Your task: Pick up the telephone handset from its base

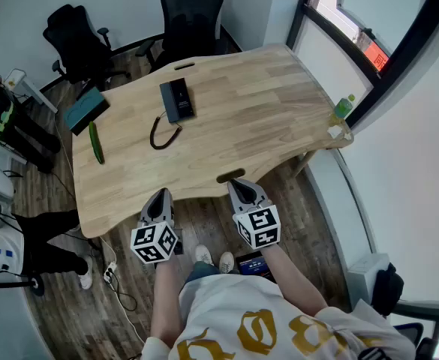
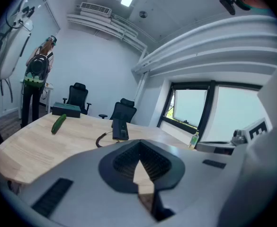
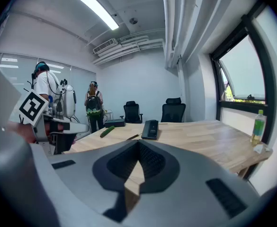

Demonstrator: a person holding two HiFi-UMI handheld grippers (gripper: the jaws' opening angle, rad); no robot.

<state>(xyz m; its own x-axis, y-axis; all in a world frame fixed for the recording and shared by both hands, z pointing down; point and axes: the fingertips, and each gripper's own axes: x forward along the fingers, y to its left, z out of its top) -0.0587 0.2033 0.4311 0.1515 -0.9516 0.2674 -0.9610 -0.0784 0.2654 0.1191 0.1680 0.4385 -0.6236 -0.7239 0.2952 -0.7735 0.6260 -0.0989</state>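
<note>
Both grippers are held just before the near edge of the wooden surface (image 1: 264, 118), side by side and apart from each other. The left gripper (image 1: 159, 196) has its jaws pressed together with nothing between them, and its own view shows this clearly. The jaws of the right gripper (image 1: 239, 184) are also closed and empty.

The telephone (image 1: 177, 100) lies on the far part of the surface, well apart from both grippers. Its handset (image 1: 169, 100) seems to rest on the base, because the two look like one dark block. A coiled cord (image 1: 163, 134) makes a loop on the surface just beside the telephone, on the side toward the grippers. To the left of the cord lies a cucumber (image 1: 96, 142), and near it, at the edge, a teal box (image 1: 86, 109). A green bottle (image 1: 343, 106) stands at the right corner. Two office chairs (image 1: 193, 17) stand behind the far edge.
</note>
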